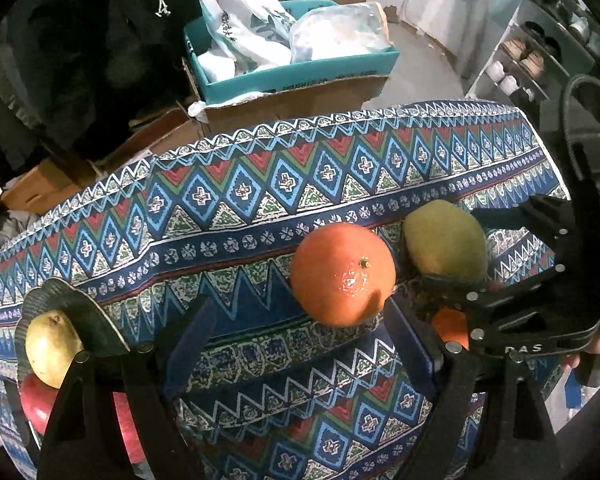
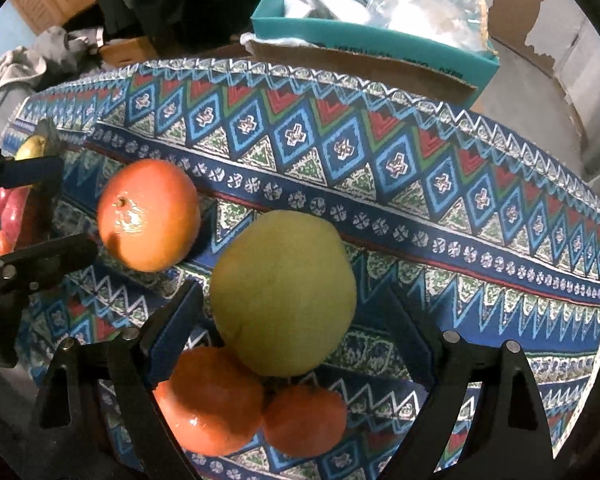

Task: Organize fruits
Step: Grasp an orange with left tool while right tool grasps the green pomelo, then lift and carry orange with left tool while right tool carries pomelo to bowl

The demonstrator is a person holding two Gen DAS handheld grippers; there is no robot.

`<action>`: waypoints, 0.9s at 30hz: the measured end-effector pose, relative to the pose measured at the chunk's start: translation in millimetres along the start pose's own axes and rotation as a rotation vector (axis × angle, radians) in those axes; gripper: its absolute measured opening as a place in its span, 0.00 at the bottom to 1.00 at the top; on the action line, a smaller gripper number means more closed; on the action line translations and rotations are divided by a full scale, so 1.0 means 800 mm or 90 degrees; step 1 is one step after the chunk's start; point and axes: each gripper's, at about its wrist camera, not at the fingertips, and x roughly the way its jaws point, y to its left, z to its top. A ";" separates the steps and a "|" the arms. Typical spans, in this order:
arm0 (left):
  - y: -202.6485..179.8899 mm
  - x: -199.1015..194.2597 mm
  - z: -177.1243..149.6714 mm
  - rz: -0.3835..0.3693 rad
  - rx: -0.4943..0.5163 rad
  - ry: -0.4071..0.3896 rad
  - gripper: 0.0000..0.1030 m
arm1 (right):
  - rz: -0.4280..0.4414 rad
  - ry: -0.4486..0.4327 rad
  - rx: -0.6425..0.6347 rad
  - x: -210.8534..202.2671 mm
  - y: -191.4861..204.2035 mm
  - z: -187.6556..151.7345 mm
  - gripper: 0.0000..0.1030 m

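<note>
Patterned cloth (image 2: pixel 380 152) in blue, red and white covers the table, and the fruits lie on it in two loose groups. At the left edge a dark dish (image 1: pixel 72 308) already holds a yellow pear (image 1: pixel 50 354) with a red fruit (image 1: pixel 36 404) beneath it, so part of the sorting looks done. Everything else sits out on the cloth: a lone orange (image 2: pixel 150 216) towards the middle, and well to its right a cluster made of a large green-yellow fruit (image 2: pixel 284 292), a second orange (image 2: pixel 210 400) and a smaller orange (image 2: pixel 306 420), the three touching one another. The right gripper (image 2: pixel 296 340) points steeply down over that cluster with its jaws spread wide; the green-yellow fruit sits between the fingers, but the pads do not press on it, so nothing is grasped yet. The left gripper (image 1: pixel 296 340) also stands released, its fingers framing bare cloth just below the lone orange, which lies near the right finger and, as far as I can tell, clear of it. By my reckoning the job is somewhere short of halfway: two fruits gathered on the dish, four waiting. Closing on the green-yellow fruit seems the step in hand for the right side, and the oranges crowded against it may roll when it lifts. Whether the dish has room for all four is hard to judge, since most of it is hidden.
</note>
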 end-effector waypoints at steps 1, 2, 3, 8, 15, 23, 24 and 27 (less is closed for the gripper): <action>0.000 0.003 0.001 -0.006 -0.003 0.003 0.84 | 0.007 0.004 0.002 0.002 -0.001 0.000 0.78; 0.000 0.005 0.002 -0.018 -0.008 0.007 0.84 | 0.021 0.007 0.004 0.007 0.000 0.001 0.75; 0.001 0.007 0.002 -0.032 -0.015 0.010 0.84 | 0.029 0.006 0.005 0.008 -0.001 0.002 0.71; -0.004 0.018 0.009 -0.056 -0.028 0.020 0.84 | 0.029 -0.013 0.011 0.001 -0.010 -0.005 0.70; -0.013 0.042 0.017 -0.062 -0.034 0.043 0.84 | 0.012 -0.055 0.065 -0.030 -0.050 -0.010 0.70; -0.027 0.069 0.022 -0.049 -0.022 0.066 0.84 | 0.011 -0.078 0.091 -0.054 -0.063 -0.013 0.70; -0.029 0.072 0.022 -0.046 -0.019 0.067 0.84 | 0.012 -0.079 0.093 -0.056 -0.064 -0.013 0.70; -0.034 0.074 0.023 -0.042 -0.009 0.056 0.76 | 0.015 -0.081 0.096 -0.059 -0.066 -0.014 0.70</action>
